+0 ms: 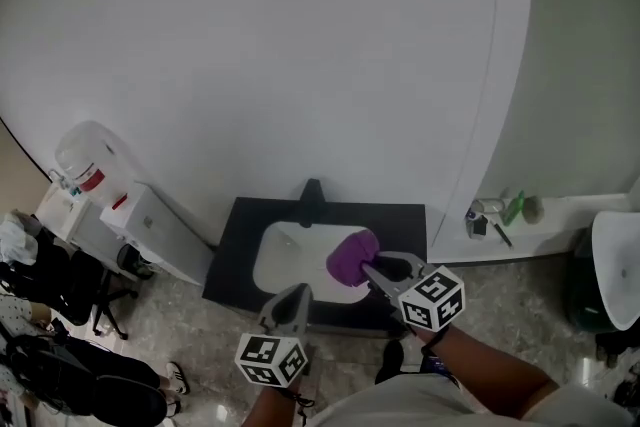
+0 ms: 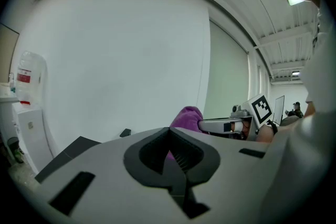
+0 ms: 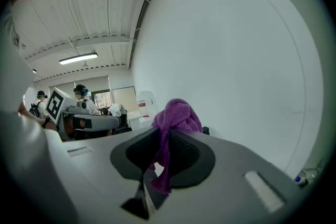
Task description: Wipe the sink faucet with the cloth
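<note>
The right gripper [image 1: 372, 267] is clamped on a bunched purple cloth [image 1: 351, 255], which pokes out past its jaw tips over the right part of a white oval sink basin [image 1: 285, 258] set in a black countertop [image 1: 238, 250]. The short black faucet [image 1: 312, 194] stands at 11 o'clock from the cloth, apart from it. At 7 o'clock the left gripper [image 1: 291, 299] hangs over the counter's front edge, its jaws pressed together on nothing. At 2 o'clock a white ledge [image 1: 560, 212] carries a green bottle [image 1: 514, 208]. At 9 o'clock stands a white water dispenser [image 1: 90, 177]; its red label is too small to read. The right forearm [image 1: 490, 377] reaches in from 5 o'clock.
</note>
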A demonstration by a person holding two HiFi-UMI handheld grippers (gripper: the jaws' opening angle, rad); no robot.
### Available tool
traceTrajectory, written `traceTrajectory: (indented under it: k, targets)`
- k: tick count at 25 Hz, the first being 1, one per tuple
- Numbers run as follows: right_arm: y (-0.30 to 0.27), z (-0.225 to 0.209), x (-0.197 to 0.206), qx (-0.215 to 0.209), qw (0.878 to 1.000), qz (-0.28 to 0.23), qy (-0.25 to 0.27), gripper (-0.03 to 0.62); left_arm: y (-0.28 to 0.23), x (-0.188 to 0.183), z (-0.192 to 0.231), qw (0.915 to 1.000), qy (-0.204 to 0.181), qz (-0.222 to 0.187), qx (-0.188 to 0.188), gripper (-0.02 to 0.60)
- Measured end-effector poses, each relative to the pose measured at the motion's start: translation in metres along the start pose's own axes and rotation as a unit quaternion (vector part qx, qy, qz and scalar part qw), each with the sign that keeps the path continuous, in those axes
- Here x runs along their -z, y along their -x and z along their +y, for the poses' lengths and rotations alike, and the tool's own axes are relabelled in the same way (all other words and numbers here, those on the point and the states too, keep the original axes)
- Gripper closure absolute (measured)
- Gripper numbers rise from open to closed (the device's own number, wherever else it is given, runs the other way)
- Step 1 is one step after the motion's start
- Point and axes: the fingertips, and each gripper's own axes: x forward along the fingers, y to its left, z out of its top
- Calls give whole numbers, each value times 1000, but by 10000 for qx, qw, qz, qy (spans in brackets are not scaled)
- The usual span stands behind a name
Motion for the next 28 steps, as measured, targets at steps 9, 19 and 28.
traceTrajectory:
  k: [9, 19, 28]
  targets:
    - [-107, -98, -19, -402, 9982, 374, -230, 537, -107, -9, 56, 9991, 144, 304, -258, 575]
    - [-290, -202, 5, -40, 9957, 922, -118, 536, -184, 11, 131, 9971, 373, 656, 49, 575]
    - [-380, -221, 83, -71, 9835, 1806, -129, 537, -210, 32, 173, 9940, 525, 919, 264, 575]
